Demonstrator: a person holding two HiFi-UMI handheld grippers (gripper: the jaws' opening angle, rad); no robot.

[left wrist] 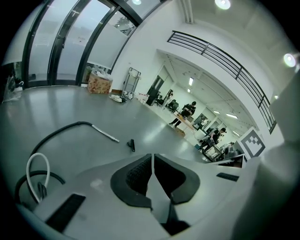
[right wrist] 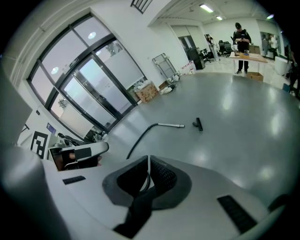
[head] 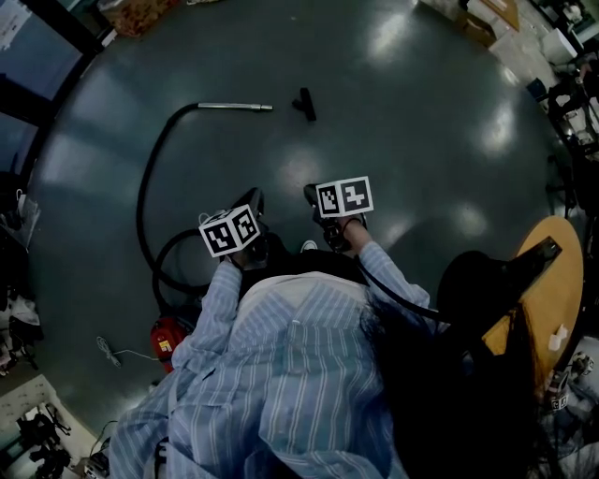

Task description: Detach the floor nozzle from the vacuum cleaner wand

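The metal wand (head: 234, 107) lies on the grey floor at the end of a black hose (head: 150, 168). The small black floor nozzle (head: 304, 103) lies apart from it, a short gap to the right of the wand's tip. Both show far ahead in the left gripper view, wand (left wrist: 105, 133) and nozzle (left wrist: 132, 145), and in the right gripper view, wand (right wrist: 171, 125) and nozzle (right wrist: 198, 123). My left gripper (head: 255, 198) (left wrist: 153, 157) and right gripper (head: 311, 194) (right wrist: 149, 159) hang side by side close to my body, well short of both parts. Each is shut with nothing between its jaws.
The red vacuum body (head: 168, 337) sits at my lower left, with the hose looping from it. A round wooden table (head: 552, 290) and a black chair (head: 487, 281) stand at my right. Boxes (head: 491, 14) line the far right. People stand at desks (right wrist: 242, 42) far off.
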